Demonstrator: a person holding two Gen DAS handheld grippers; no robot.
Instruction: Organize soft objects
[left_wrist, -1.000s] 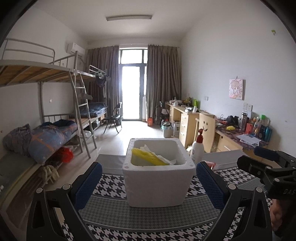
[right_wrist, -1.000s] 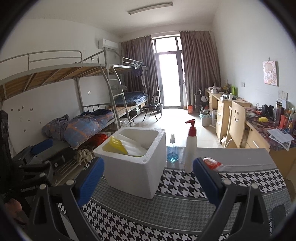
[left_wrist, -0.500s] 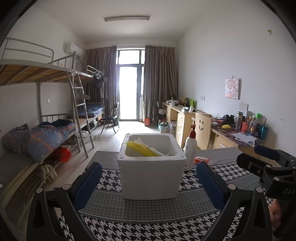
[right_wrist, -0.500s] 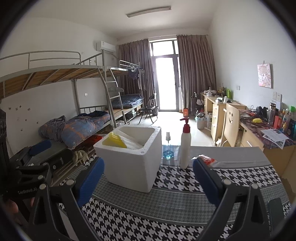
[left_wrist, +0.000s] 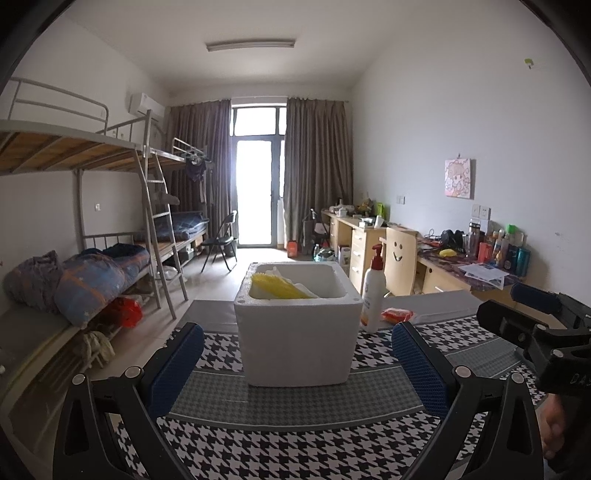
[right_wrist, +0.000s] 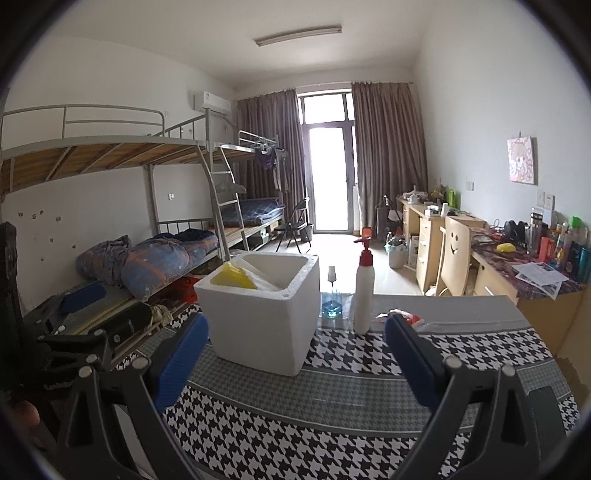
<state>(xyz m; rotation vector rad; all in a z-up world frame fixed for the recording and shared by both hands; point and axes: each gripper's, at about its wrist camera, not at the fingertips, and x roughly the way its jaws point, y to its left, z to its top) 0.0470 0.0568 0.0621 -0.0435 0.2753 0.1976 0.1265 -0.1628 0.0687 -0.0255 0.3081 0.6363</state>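
Left wrist view: tabletop (left_wrist: 295, 402) under a houndstooth cloth, largest item in frame, runs from the near edge to a plain grey strip at the far side. White foam box (left_wrist: 297, 325) stands on it at centre, open-topped. Yellow soft item (left_wrist: 279, 290) lies inside the box against its left wall, with a white soft item (left_wrist: 295, 286) just beside it; both sit below the rim.

Pump bottle (left_wrist: 373, 290) stands upright just right of the box. Small red packet (left_wrist: 397, 314) lies flat on the tabletop right of the bottle, outside the box. Right wrist view adds a small blue spray bottle (right_wrist: 332, 299) between box and pump bottle, at the far side.

Left gripper (left_wrist: 297, 365) is spread wide and holds nothing; the box sits ahead, between its fingers (left_wrist: 177, 365) but beyond their tips, not touched. Right gripper (right_wrist: 295, 360) is likewise wide open and empty; the box lies ahead and to the left, the red packet just past its right finger tip.

Assessment: two soft items appear stowed. The red packet is the one candidate visibly left out, though whether it is soft cannot be told. Neither gripper is engaged on any item.
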